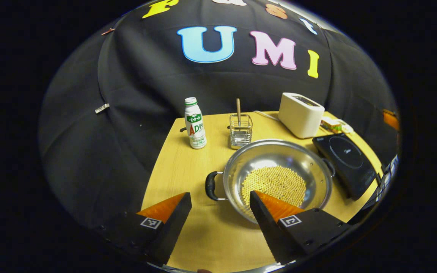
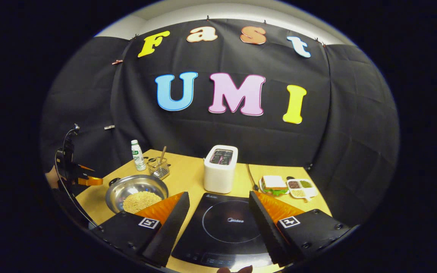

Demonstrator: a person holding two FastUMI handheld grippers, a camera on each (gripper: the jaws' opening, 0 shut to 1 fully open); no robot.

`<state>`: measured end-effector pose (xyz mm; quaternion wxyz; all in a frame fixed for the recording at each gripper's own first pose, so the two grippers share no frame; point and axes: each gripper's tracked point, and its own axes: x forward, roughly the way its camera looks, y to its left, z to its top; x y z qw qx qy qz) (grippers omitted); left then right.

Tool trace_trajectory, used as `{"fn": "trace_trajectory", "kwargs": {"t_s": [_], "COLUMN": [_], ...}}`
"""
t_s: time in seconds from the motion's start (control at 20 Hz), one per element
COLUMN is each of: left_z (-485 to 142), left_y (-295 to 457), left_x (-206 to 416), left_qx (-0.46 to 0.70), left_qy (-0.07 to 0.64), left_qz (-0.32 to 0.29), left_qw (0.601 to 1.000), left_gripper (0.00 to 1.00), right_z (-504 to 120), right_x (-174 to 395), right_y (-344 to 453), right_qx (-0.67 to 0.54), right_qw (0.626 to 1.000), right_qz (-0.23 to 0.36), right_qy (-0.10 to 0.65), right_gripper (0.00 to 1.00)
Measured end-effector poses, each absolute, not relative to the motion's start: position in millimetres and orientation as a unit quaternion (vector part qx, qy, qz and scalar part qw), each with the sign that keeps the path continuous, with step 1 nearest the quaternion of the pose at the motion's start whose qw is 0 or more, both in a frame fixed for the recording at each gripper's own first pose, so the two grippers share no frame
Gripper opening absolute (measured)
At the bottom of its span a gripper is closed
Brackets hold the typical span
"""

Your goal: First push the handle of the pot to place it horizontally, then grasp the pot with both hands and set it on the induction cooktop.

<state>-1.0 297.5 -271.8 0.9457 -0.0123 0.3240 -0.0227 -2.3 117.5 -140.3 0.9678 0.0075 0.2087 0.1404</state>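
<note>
A steel pot (image 1: 277,178) holding yellow beans stands mid-table, with one black handle (image 1: 211,185) pointing left and the other (image 1: 329,167) toward the black induction cooktop (image 1: 345,163) on its right. My left gripper (image 1: 219,194) hovers open just short of the pot, the left handle showing between its fingers. In the right gripper view, my right gripper (image 2: 219,194) is open above the near part of the cooktop (image 2: 226,223). The pot (image 2: 137,193) sits to its left there, and the left gripper (image 2: 87,179) shows beyond the pot at the table's left edge.
A white bottle (image 1: 195,123) and a glass holder with a wooden stick (image 1: 240,131) stand behind the pot. A white toaster (image 2: 220,168) sits behind the cooktop. A sandwich plate (image 2: 274,184), a small divided dish (image 2: 301,187) and a spoon (image 2: 251,176) lie at back right.
</note>
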Motion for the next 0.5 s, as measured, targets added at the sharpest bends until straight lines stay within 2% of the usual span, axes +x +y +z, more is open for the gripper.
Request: {"fn": "trace_trajectory", "kwargs": {"t_s": [0.25, 0.5], "left_z": [-286, -312], "left_y": [295, 305], "left_x": [15, 34], "left_qx": [-0.009, -0.016], "left_qy": [0.347, 0.375], "left_qz": [-0.029, -0.026], "left_qw": [0.937, 0.926], "left_gripper": [0.97, 0.97], "right_z": [-171, -205], "right_x": [7, 19], "right_y": [163, 204], "right_qx": [0.061, 0.100], "right_qw": [0.944, 0.919], "right_qz": [0.175, 0.185], "right_qy": [0.273, 0.334], "right_gripper": [0.98, 0.98]}}
